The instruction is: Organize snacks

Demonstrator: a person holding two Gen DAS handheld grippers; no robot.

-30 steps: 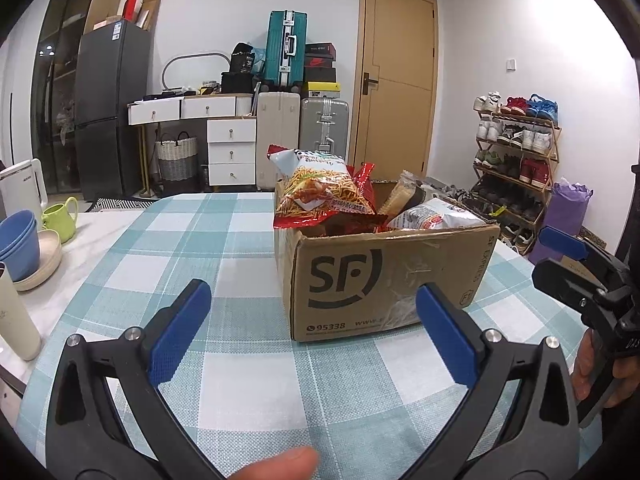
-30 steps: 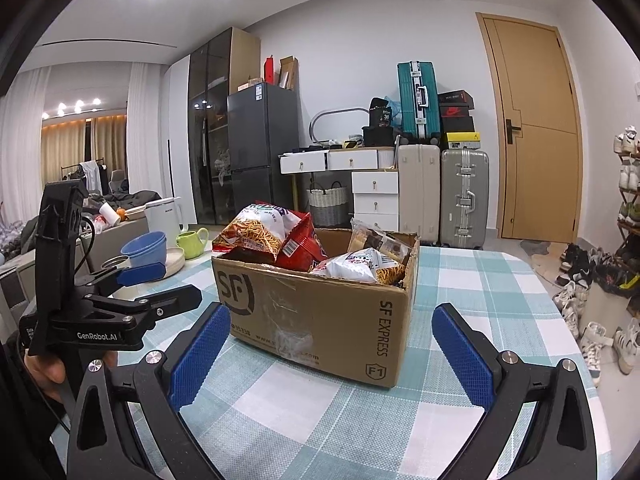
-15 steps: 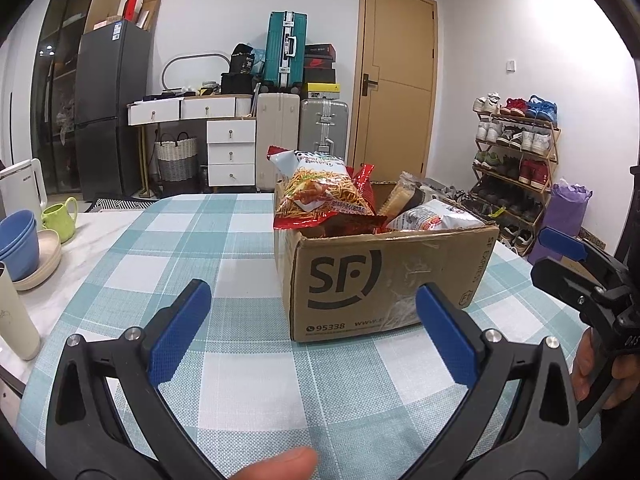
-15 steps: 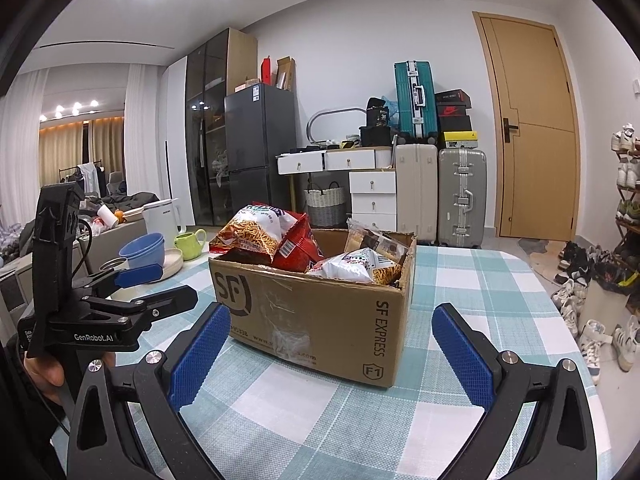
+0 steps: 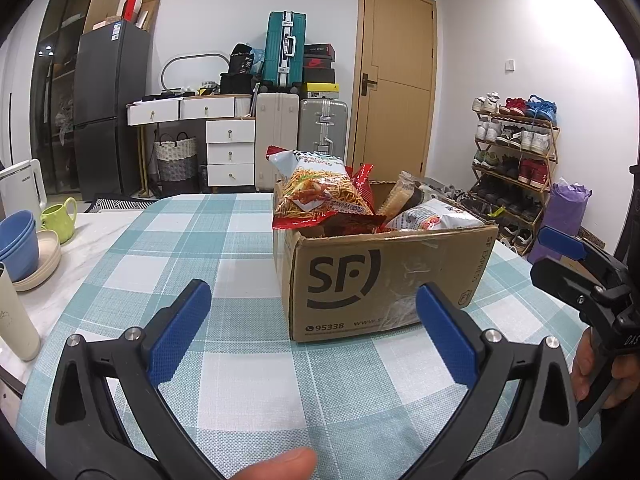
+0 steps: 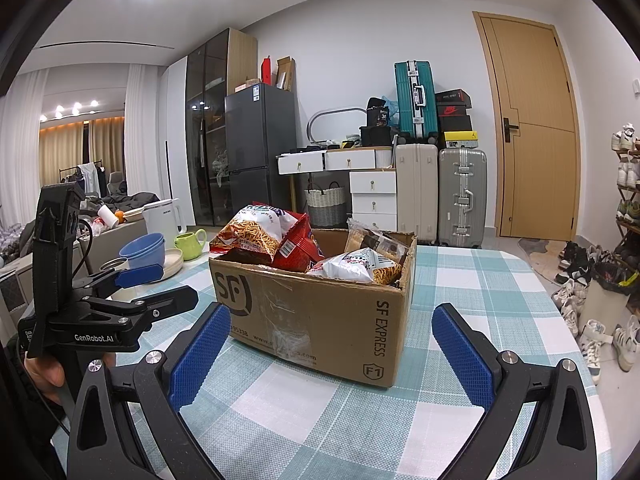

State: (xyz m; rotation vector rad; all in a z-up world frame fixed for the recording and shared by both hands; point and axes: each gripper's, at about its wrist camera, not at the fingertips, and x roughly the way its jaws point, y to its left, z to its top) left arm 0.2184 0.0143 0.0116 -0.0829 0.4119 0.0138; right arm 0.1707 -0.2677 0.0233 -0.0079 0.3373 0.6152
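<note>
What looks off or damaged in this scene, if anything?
The cardboard box has a ragged, torn top edge at its near right corner, and rumpled clear tape on its front. The noodle snack bag sticks up over the rim, leaning left. Nothing is spilled on the tablecloth.

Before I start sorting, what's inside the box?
The box holds a chip bag over a red bag, a white bag and a clear packet. Anything beneath them is hidden.
</note>
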